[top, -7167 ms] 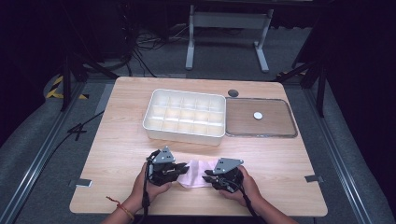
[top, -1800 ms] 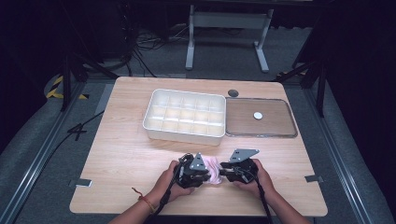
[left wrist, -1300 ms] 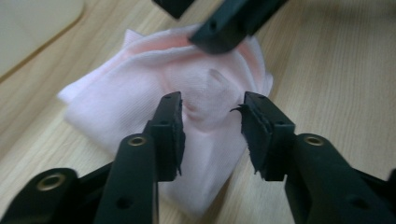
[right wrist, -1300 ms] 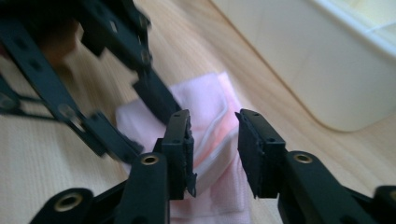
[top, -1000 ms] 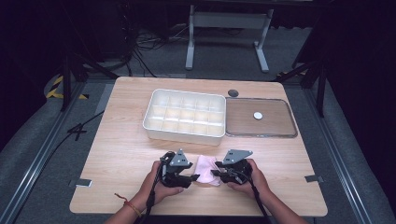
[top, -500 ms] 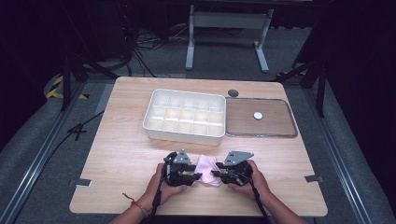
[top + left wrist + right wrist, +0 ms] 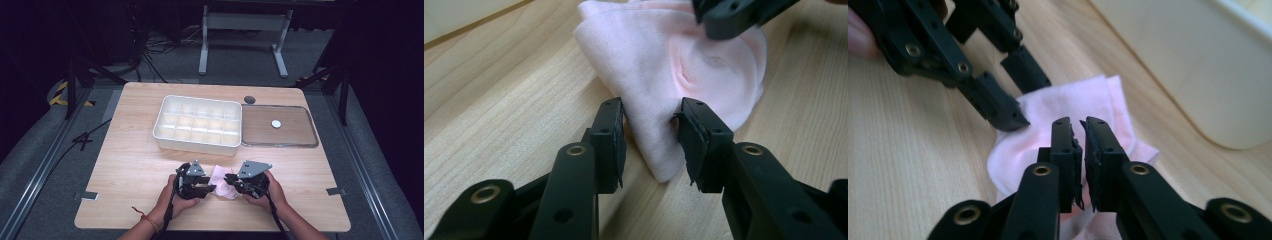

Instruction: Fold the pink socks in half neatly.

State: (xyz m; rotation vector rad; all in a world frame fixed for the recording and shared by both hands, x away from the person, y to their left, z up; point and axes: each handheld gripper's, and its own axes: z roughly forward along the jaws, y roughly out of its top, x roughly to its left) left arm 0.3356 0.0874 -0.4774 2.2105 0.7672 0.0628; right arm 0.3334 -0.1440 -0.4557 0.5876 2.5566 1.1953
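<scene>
floor: dark grey carpet (image 7: 150, 55) | metal stand (image 7: 243, 30) | black cables (image 7: 155, 45) | lighting: dim

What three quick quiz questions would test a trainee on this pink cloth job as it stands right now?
1. True or false: the right gripper has its jaws nearly together on a pinch of the pink cloth.
2. Which does the left gripper straddle: A) a fold of the cloth, B) the white divided tray, C) the small white disc?
3. Where does the small white disc lie?

Key
1. True; in the right gripper view the pads sit almost closed, with cloth caught between them. They have just been closing.
2. A; a fold stands between its pads, and whether both press on it is unclear.
3. On the brown lid to the right of the tray.
</scene>
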